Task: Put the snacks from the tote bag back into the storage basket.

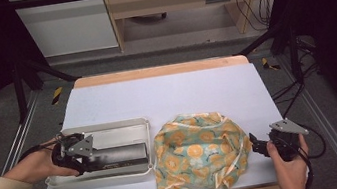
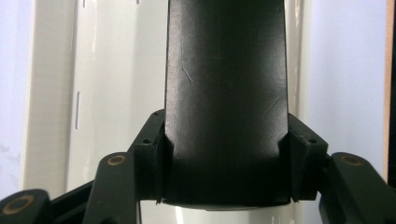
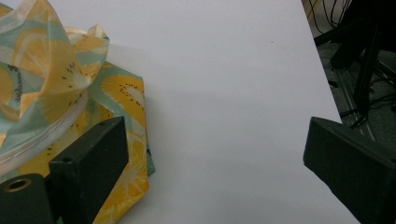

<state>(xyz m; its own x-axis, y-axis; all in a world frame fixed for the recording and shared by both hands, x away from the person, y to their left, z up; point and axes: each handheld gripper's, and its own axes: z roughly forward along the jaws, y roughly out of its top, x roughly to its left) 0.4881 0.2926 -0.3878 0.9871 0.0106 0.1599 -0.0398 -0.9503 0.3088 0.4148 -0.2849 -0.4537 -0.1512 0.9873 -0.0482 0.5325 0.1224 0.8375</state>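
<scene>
Starting at the left, the left gripper (image 1: pixel 80 155) lies level over the white tray (image 1: pixel 106 129), its jaws pinching one end of the long black box (image 1: pixel 115 156). The left gripper view confirms it: both pads press the box's sides, and the box runs lengthwise away from the camera with the tray floor beneath. The box sits inside the tray along its near wall, and I judge the end grip is chosen so the box can be steered lengthwise without fouling the rim. Room is tight there; the tray's near wall lies just beside the box, while the far half of the tray is free.

Moving right, the orange-print cloth (image 1: pixel 198 153) lies crumpled on the desk (image 1: pixel 166 92), its left edge just beside the tray and its near corner hanging over the desk's front edge.

At far right, the right gripper (image 1: pixel 260 145) rests beside the cloth's right edge, jaws spread with nothing between them; one jaw overlaps the fabric's edge in its view. Bare desk lies ahead, its right edge near.
</scene>
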